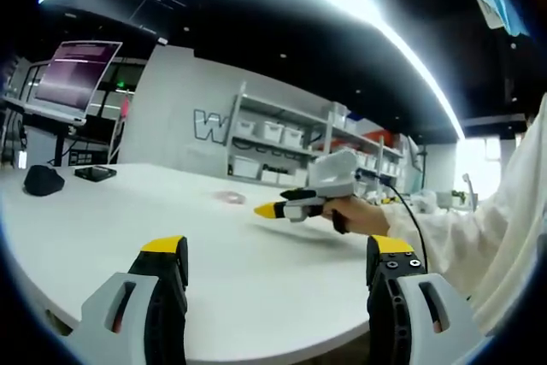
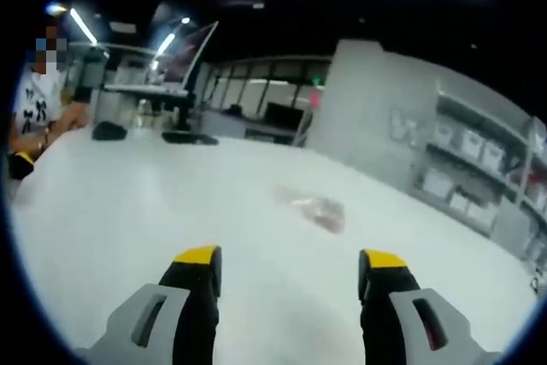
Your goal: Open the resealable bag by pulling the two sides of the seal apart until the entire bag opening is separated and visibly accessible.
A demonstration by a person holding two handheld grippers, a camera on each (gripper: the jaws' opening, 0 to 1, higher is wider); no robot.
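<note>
left gripper (image 1: 278,267) and right gripper (image 2: 291,275), both with jaws apart and holding nothing, poised above the white table (image 2: 128,211) as for an approach. the resealable bag (image 2: 314,208), clear with dark contents, lies flat ahead of the right gripper's jaws, well apart from them; in the left gripper view it lies further ahead (image 1: 229,197), beyond the right gripper's tip. seal untouched; judged stage: reaching, so each side can be pinched.
</note>
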